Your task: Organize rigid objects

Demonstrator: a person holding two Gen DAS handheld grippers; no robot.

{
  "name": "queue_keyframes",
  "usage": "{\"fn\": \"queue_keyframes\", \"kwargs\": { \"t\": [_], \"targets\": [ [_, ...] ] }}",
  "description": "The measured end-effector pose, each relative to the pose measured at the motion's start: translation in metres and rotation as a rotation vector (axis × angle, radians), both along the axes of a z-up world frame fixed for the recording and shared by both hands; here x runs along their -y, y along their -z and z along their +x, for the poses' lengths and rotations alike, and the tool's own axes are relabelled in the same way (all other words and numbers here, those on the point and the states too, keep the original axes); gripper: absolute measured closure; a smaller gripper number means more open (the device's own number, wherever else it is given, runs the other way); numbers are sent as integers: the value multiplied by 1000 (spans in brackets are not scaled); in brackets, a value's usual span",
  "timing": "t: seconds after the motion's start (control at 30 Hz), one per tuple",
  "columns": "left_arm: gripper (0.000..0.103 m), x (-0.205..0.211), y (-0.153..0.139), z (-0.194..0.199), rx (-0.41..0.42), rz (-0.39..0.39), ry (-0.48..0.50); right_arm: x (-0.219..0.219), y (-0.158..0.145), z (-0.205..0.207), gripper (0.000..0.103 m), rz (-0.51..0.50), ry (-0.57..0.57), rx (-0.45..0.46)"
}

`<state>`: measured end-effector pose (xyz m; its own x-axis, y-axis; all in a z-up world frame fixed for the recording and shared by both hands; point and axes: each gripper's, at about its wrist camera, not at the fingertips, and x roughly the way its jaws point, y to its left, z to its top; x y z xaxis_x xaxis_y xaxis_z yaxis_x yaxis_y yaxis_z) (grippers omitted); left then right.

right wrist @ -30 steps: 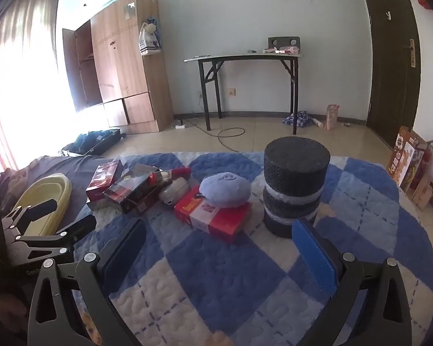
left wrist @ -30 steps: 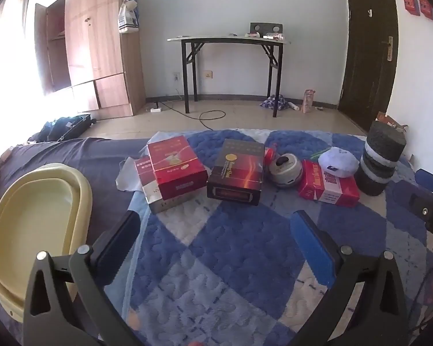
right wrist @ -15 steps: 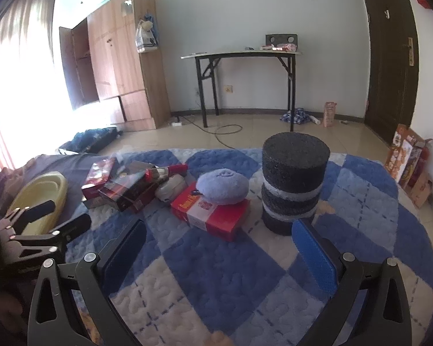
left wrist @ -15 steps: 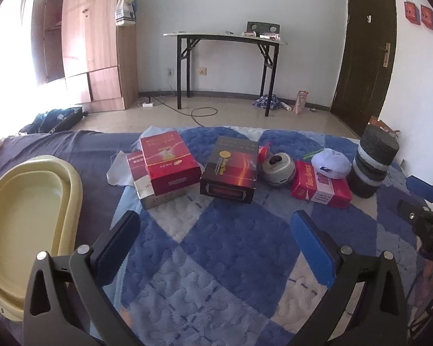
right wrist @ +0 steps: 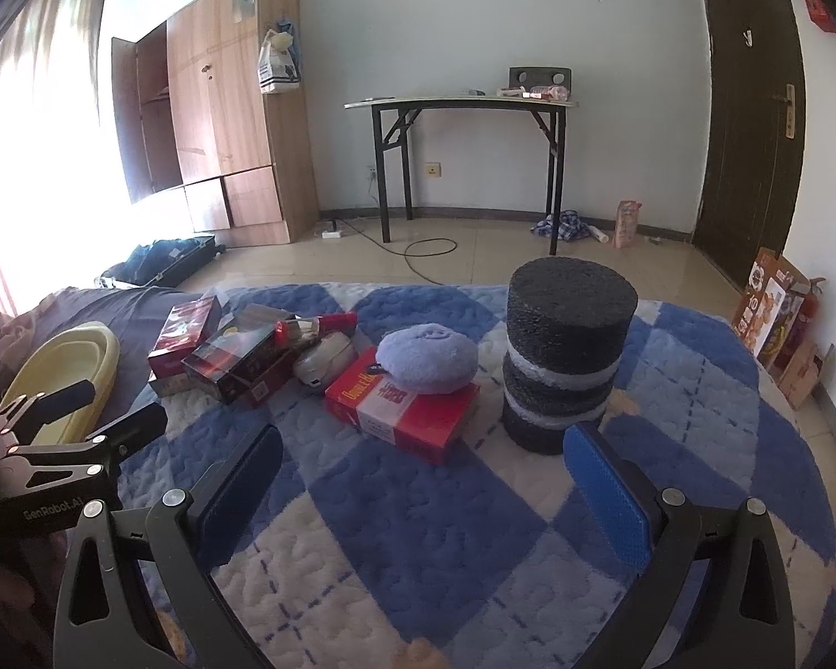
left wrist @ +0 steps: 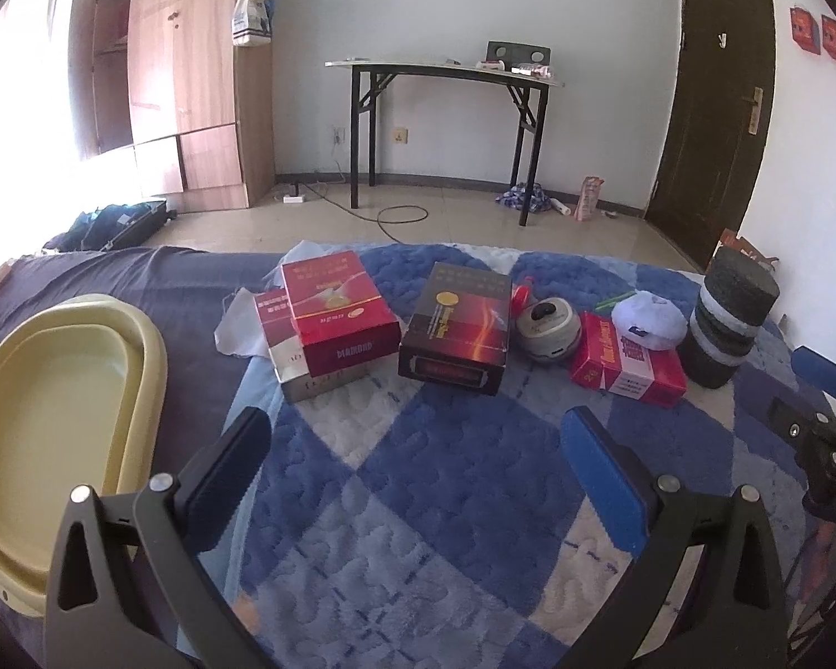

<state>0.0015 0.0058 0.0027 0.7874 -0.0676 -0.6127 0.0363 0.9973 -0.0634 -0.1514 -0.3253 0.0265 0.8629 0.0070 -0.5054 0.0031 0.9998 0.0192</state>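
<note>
- The left gripper hangs above the blue-and-white quilt with its jaws spread wide and nothing between them.
- The right gripper is just as wide open and just as empty, low over the same quilt.
- The things to sort lie in a loose row across the quilt. In the left wrist view they run from 11 o'clock to 2 o'clock: a red box stacked on a silver-edged box, a dark box, a small round grey gadget, a flat red box with a white cap on it, and a black foam cylinder.
- A yellow tub sits at 9 o'clock from the left gripper, empty as far as shown; it is probably where the boxes go.
- The dark box lies almost straight ahead of the left gripper, at 12 o'clock, with its long axis running away from the jaws, so its narrow width faces them.
- From the right gripper the flat red box is at 12 o'clock, turned slantwise, and the foam cylinder at 1 o'clock; the stacked boxes are well off at 10 o'clock.
- My judgement: the left hand is nearer both the stacked boxes and the tub, the right nearer the flat red box and cylinder.
- No pick has begun yet.
</note>
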Motion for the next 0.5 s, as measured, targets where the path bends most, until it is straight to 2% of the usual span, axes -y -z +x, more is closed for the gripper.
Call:
{"fn": "queue_keyframes", "kwargs": {
  "t": [0.5],
  "targets": [
    [0, 2, 0, -1, 4, 16, -4, 0, 1, 6, 0, -11, 26, -32]
  ]
}}
